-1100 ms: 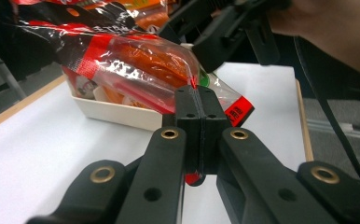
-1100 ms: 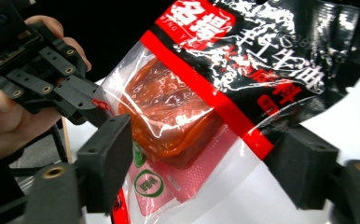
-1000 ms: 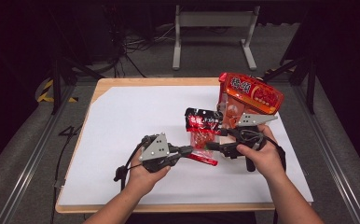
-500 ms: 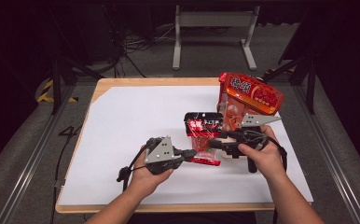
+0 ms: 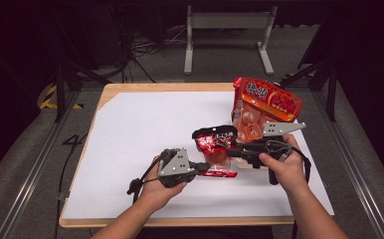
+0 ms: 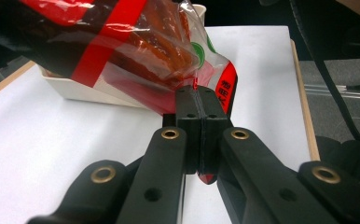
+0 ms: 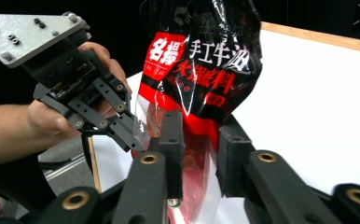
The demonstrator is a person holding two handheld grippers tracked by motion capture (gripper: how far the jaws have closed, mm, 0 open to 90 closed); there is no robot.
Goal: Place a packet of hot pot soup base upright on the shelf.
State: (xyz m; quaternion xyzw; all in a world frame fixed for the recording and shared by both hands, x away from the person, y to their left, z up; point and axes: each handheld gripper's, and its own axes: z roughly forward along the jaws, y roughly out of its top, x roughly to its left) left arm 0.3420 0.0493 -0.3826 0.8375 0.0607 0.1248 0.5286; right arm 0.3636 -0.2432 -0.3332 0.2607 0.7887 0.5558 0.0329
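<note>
1. High view, from the left: the left hand [image 5: 166,185] holds the left gripper [image 5: 203,167] low over the white table [image 5: 130,134], its tip at the lower edge of a red-and-black sauce packet [image 5: 215,149].
2. High view, further right: the packet hangs between the two grippers, near the middle of the table and a little right of centre. The right gripper [image 5: 232,152] meets it from the right, held by the right hand [image 5: 284,167].
3. High view, far right: a large red snack bag [image 5: 267,102] stands behind the right gripper at the table's right rear, with round orange pieces visible through its clear front.
4. Left gripper view adds the grasp that the high view leaves too small to read: the left gripper [image 6: 200,100] has its jaws pressed flat together on the thin clear edge of the packet [image 6: 136,42]. A white tray [image 6: 94,93] lies behind the packet on the table [image 6: 52,140].
5. Right gripper view shows the packet [image 7: 201,60] upright, white characters printed on its black and red face. The right gripper [image 7: 200,140] has its jaws on either side of the packet's lower red part; the left jaw touches it, but whether they are clamping I cannot tell.
6. Right gripper view also shows the left gripper [image 7: 138,144] at the left, pinching the clear film edge, its grey plate on top.
</note>
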